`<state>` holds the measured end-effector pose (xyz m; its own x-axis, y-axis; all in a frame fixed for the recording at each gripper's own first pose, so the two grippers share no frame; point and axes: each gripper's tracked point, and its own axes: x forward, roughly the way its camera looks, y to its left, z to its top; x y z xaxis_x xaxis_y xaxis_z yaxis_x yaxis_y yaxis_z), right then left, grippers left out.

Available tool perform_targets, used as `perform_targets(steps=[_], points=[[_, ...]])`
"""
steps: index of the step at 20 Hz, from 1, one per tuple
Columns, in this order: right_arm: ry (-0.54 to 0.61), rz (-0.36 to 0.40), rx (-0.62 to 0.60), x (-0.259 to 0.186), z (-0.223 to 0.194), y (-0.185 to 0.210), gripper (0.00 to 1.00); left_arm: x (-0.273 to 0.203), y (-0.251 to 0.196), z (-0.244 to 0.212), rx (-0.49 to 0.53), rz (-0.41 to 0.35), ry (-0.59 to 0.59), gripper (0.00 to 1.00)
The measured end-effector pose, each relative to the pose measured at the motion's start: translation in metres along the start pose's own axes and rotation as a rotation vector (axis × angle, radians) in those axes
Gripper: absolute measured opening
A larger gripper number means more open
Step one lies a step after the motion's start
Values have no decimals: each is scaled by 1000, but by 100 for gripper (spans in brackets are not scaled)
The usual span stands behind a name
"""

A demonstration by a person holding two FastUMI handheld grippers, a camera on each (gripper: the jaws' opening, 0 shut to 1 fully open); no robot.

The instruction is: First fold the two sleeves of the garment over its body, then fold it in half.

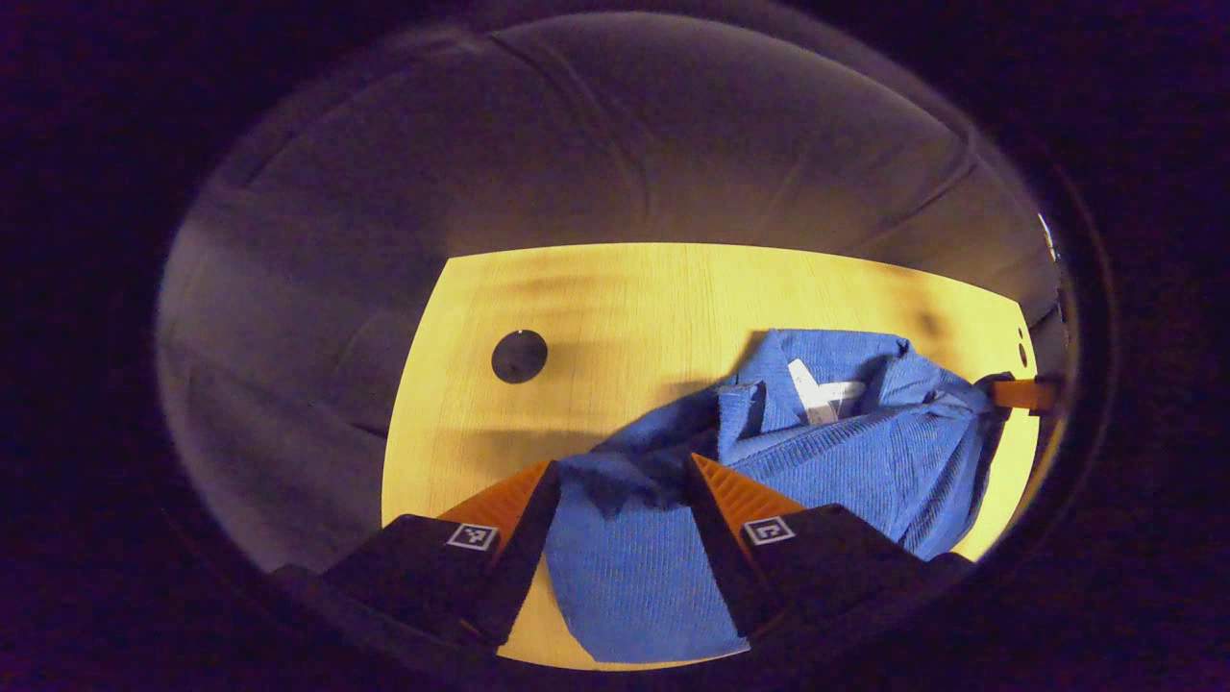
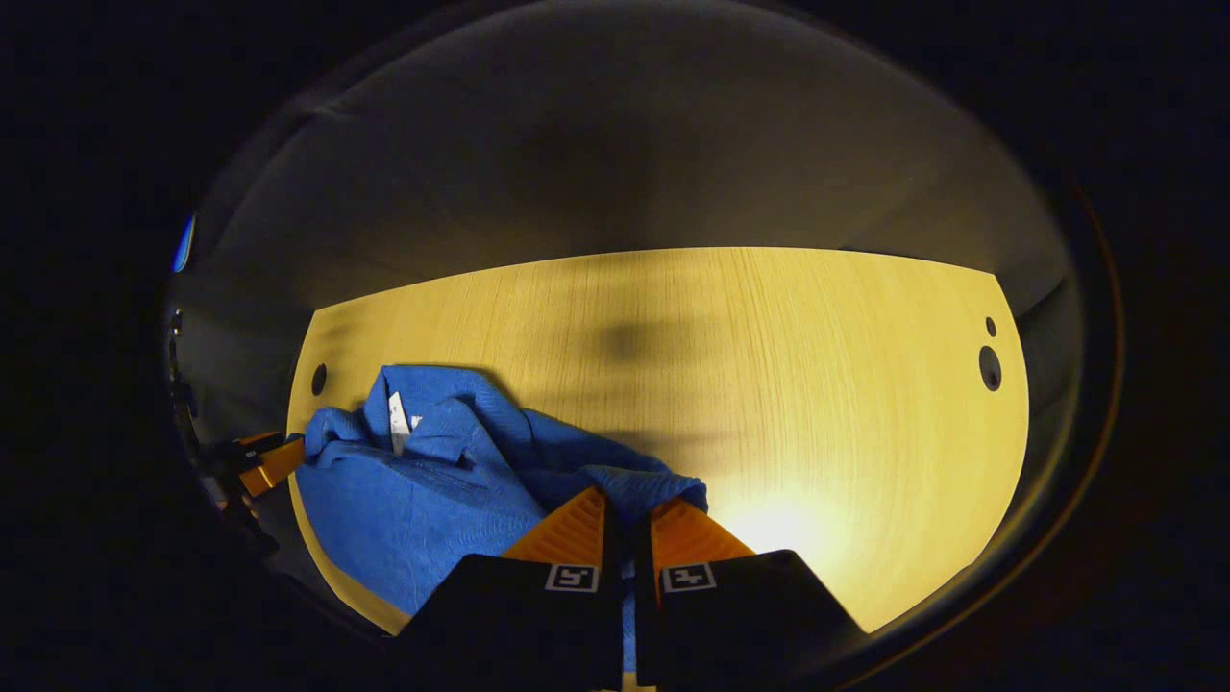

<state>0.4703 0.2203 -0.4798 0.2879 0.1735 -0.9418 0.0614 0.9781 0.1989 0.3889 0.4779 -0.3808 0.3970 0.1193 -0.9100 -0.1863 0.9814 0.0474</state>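
Wooden table | blue garment bunched, sleeve-fold step | left gripper jaws apart around a sleeve | right gripper clamped on cloth | next: spread flat.

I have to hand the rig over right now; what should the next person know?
Left gripper: open, fingers straddling a bunched part of the blue garment.
Right gripper: fingers nearly together on the fabric at its edge.
The garment lies crumpled on the wooden table, its white neck tag showing.
Done: no neat fold visible.
Left: likely both sleeves over the body, then the fold in half.
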Motion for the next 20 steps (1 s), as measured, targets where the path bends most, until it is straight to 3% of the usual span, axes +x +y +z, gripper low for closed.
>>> perform_targets(steps=[2,6,7,12,15,17,20], points=[[-9,34,10,9,2,7,17,1,2,7,2,-5,-52,78],[-67,121,77,8,21,35,84,-2,2,17,-5,-43,-99,81],[-74,117,85,4,23,35,96,-4,0,17,-12,-50,-109,83],[-179,165,110,-15,51,38,98,-21,-3,30,-11,-77,-194,83],[-249,133,145,-41,69,25,98,-42,-4,39,12,-69,-239,83],[-300,95,81,-62,72,19,98,-64,-12,45,5,-85,-286,82],[-429,35,-124,-114,64,23,98,-118,-17,49,-45,-111,-405,83]])
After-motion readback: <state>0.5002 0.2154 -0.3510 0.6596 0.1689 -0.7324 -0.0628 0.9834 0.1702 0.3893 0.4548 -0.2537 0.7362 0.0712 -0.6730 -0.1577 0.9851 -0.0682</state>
